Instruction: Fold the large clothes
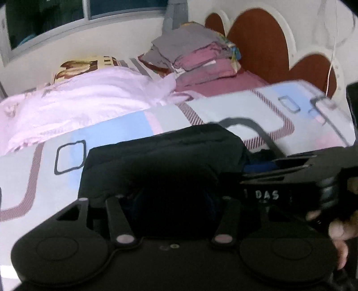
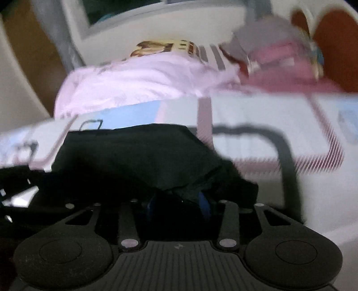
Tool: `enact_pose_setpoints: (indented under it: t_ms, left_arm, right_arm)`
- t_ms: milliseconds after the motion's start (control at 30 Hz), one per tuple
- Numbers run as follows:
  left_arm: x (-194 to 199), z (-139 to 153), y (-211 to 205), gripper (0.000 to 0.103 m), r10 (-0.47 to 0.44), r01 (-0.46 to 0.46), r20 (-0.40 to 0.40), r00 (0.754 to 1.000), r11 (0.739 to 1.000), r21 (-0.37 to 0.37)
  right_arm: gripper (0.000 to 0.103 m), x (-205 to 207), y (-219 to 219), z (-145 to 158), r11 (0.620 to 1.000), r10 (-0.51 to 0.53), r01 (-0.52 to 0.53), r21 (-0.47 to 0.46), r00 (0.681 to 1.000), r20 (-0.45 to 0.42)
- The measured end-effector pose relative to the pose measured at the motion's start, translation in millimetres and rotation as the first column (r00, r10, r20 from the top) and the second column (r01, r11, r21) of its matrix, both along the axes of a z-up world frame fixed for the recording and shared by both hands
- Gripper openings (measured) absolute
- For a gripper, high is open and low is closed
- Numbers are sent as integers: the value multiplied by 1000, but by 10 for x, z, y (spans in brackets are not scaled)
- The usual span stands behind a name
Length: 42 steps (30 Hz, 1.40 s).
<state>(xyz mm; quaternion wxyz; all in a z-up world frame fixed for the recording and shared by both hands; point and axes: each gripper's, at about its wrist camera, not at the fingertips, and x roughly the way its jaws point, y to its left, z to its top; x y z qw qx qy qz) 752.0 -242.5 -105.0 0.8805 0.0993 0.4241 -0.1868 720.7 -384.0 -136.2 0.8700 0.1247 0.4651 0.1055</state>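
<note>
A black garment (image 1: 161,161) lies bunched on the patterned bedsheet (image 1: 107,132), right in front of both grippers. In the left wrist view my left gripper (image 1: 172,201) is buried in its dark folds, and the fingertips are hidden. The right gripper's body (image 1: 290,185) comes in from the right beside it. In the right wrist view the black garment (image 2: 134,161) drapes over my right gripper (image 2: 179,201). Its blue finger pads (image 2: 204,204) stand close together with black cloth between them. This view is blurred.
A crumpled pale pink garment (image 1: 85,100) lies further back on the bed. A stack of folded grey and pink clothes (image 1: 197,56) sits by the brown and white headboard (image 1: 264,40). A printed pillow (image 1: 85,66) and a window (image 1: 56,18) are behind.
</note>
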Motion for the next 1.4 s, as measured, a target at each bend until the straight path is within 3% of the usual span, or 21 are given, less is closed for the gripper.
enact_pose_setpoints:
  t_ms: [67,100,133,167,200,233,300,367,433,567,600,700,900,967,1133,1267,1400]
  left_arm:
    - [-20,64,62,54,-38,38,5,999,999,9]
    - [-43,152,154,58,-37,37,4,999,999,-16]
    - [-78,276,294,84,-20,20,5,1000,998,-51]
    - [-142,408,447,98,-4,7,37,999,998,-65]
    - [-273,507,600,102,-7,15,90,996,997,-82]
    - [-346,566,745,103,-16,25,95,995,995,-99]
    - [-522,551,1032,103,-27,31,29,999,988,-149]
    - [-713,454,1222,103,-45,42,-14,999,989,-139]
    - [-829,334,1373,102,-30,19,-65,997,986,-164]
    - [-818,178,1624,102,27,-78,-160,987,944,-322]
    - [-815,148,1658,103,30,-89,-176,984,936,-341]
    - [-769,-15,1765,103,23,-124,-236,971,899,-419]
    - [-557,-375,1633,103,-68,-124,-301,951,810,-574]
    - [-514,-414,1523,103,-67,-111,-281,957,813,-572]
    - [-592,-320,1598,102,-134,-36,-232,964,792,-609]
    - [-666,-84,1714,102,-168,15,-177,970,767,-642]
    - [-857,290,2187,102,-169,56,-117,979,766,-641]
  right_arm:
    - [40,-19,-104,112,998,30,-30,51,1000,9]
    - [42,-58,-299,181,990,20,-23,139,1000,20]
    - [50,-142,-498,293,971,-4,-6,237,999,44]
    - [95,-277,-716,383,951,-22,0,309,997,70]
    - [103,-424,-910,449,950,-56,24,312,994,93]
    - [103,-543,-1081,452,951,-59,33,308,995,75]
    - [103,-759,-1376,308,936,-69,62,345,998,8]
    - [103,-972,-1620,94,909,-80,95,407,995,-54]
    - [103,-1126,-1730,-166,869,-91,138,475,988,-121]
    - [103,-1159,-1726,-698,759,-56,195,621,970,-237]
    - [103,-1147,-1672,-769,751,-49,202,628,966,-253]
    - [103,-1043,-1467,-835,740,1,151,655,974,-225]
    - [103,-567,-761,-875,784,102,17,621,983,-155]
    - [103,-451,-602,-880,781,110,2,624,984,-140]
    - [94,-390,-428,-756,784,108,-38,620,991,-76]
    - [87,-433,-297,-524,783,89,-50,621,995,-33]
    - [86,-457,195,-228,765,123,-105,635,992,16]
